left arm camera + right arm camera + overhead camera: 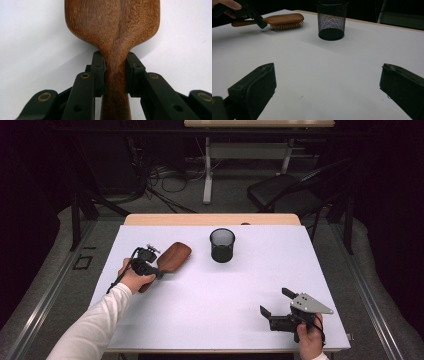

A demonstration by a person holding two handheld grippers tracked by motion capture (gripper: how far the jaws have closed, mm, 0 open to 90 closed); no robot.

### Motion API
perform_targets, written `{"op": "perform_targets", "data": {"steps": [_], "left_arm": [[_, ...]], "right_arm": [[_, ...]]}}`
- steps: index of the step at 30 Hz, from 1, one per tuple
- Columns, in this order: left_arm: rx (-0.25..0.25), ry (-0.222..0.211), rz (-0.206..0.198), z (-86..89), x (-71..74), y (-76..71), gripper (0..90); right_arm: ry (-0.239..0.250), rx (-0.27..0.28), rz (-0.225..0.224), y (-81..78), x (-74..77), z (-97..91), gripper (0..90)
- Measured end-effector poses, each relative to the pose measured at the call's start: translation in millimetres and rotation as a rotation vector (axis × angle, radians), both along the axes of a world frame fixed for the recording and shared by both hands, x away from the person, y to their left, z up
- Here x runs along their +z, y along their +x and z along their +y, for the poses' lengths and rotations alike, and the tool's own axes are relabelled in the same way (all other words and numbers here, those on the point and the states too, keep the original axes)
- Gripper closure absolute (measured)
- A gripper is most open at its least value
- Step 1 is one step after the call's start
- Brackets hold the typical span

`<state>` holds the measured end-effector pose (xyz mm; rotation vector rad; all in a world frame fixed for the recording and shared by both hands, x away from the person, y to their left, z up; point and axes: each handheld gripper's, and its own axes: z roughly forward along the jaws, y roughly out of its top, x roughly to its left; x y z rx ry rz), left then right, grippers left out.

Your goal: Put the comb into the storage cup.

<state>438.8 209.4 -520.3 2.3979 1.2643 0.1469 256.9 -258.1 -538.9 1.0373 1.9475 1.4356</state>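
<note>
Left hand-held gripper (115, 72) clamping hairbrush (112, 25) at narrow neck; right hand-held gripper (327, 82) gaping apart; brush risks pivoting bristles-down when lifted.

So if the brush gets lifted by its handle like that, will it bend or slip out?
Probably no bending: the wooden hairbrush looks solid and stiff. The left gripper has its jaws on the narrow neck, with the wide head in front, so the brush might droop forward. The smooth wood could slip a little.

No readable text, label or number anywhere.
</note>
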Motion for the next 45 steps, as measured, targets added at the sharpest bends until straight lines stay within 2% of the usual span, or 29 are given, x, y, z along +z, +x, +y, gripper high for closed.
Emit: {"op": "perform_targets", "data": {"steps": [6,8,17,20,35,45], "left_arm": [[0.02,-0.03,-0.011,5.2,7.3,-0.2,72.5],[0.018,-0.022,-0.023,5.8,8.8,-1.0,72.5],[0.016,-0.04,-0.044,7.3,16.5,-3.9,72.5],[0.018,-0.064,-0.052,8.5,21.9,-5.5,72.4],[0.007,-0.082,-0.115,10.1,45.5,-12.9,72.3],[0.009,-0.093,-0.139,8.4,53.6,-15.8,72.4]], "right_arm": [[-0.007,0.003,0.002,0.0,-0.1,0.5,0.4],[-0.008,0.003,0.001,0.1,-0.2,0.9,0.4],[-0.016,0.004,-0.003,0.3,-0.5,1.7,0.4],[-0.019,0.005,0.001,0.4,-0.7,1.4,0.4],[-0.028,0.009,0.009,0.8,-1.1,3.0,0.4],[-0.028,0.01,0.012,0.6,-1.3,3.6,0.4]]}}
